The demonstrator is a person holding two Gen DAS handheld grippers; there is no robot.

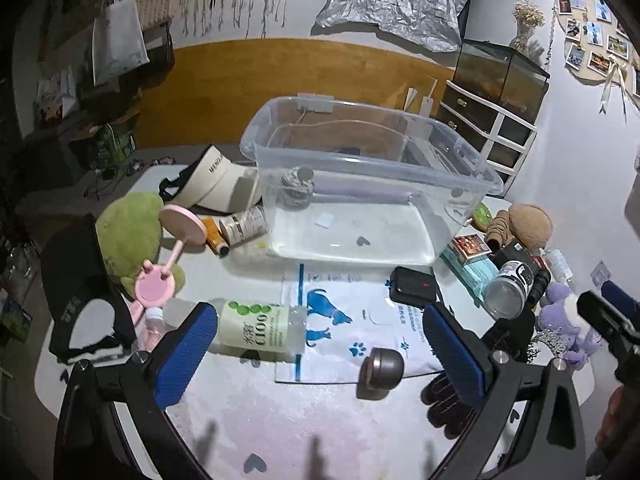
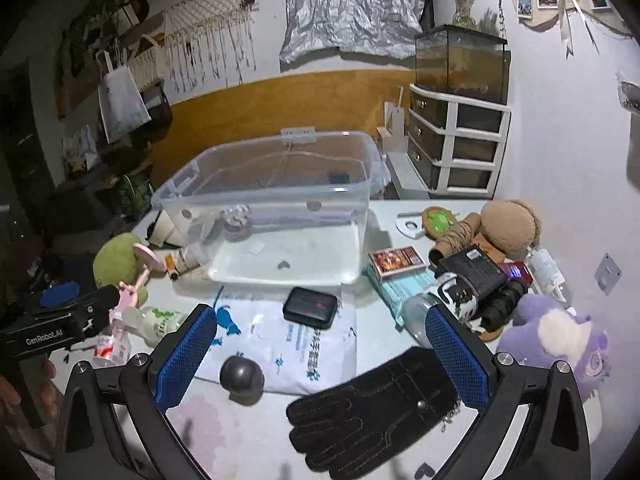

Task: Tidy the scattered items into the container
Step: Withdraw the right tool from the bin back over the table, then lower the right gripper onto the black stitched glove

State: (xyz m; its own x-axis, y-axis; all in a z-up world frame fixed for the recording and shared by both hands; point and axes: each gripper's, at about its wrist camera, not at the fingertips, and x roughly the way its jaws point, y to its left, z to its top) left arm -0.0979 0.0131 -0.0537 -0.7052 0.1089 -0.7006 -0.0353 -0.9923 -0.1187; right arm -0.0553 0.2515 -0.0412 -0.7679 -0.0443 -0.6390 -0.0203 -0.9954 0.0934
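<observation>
A clear plastic bin [image 1: 460, 168] [image 2: 192, 188] stands mid-table, holding a patterned tape roll [image 1: 297, 186] [image 2: 237, 220]. Scattered round it: a green-label bottle [image 1: 256, 326] [image 2: 156, 320], a black case [image 1: 414, 286] [image 2: 311, 304], a dark metal knob [image 1: 382, 368] [image 2: 242, 376], a black glove [image 2: 372, 412] [image 1: 442, 400], plush toys and small boxes. My left gripper [image 1: 316, 354] is open and empty above the printed bag [image 1: 344, 320]. My right gripper [image 2: 320, 354] is open and empty just above the glove.
A green plush [image 1: 128, 236], pink stand [image 1: 160, 280], visor cap [image 1: 212, 180] and tubes [image 1: 240, 226] lie left. A brown plush [image 2: 508, 228], card box [image 2: 396, 260], can [image 2: 460, 296], black cylinder [image 2: 500, 304] and purple plush [image 2: 560, 340] crowd the right. A drawer unit [image 2: 456, 144] stands behind.
</observation>
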